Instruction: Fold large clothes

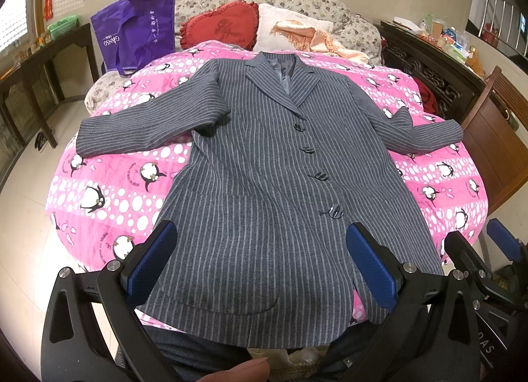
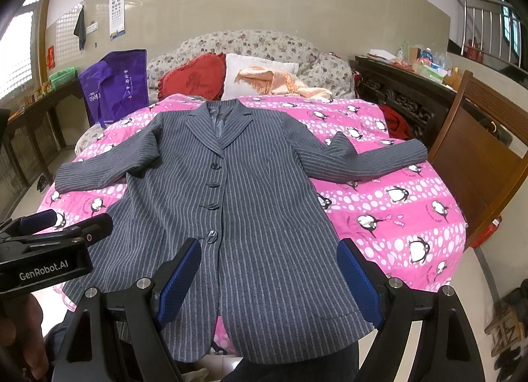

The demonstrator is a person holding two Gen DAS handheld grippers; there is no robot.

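Observation:
A grey pinstriped jacket [image 1: 264, 157] lies flat and buttoned, front up, on a pink penguin-print quilt [image 1: 109, 190], with both sleeves spread sideways. It also shows in the right wrist view [image 2: 257, 204]. My left gripper [image 1: 260, 263] is open and empty, held above the jacket's lower left hem. My right gripper [image 2: 269, 279] is open and empty above the lower right hem. Each gripper shows at the edge of the other's view, the right one [image 1: 495, 250] and the left one [image 2: 59, 227].
A purple tote bag [image 1: 138, 29], a red heart cushion [image 1: 221, 24] and a white pillow [image 1: 290, 27] lie at the head of the bed. A dark wooden cabinet [image 1: 429, 68] and a wooden chair [image 2: 475, 164] stand on the right, and a dark side table [image 1: 36, 65] on the left.

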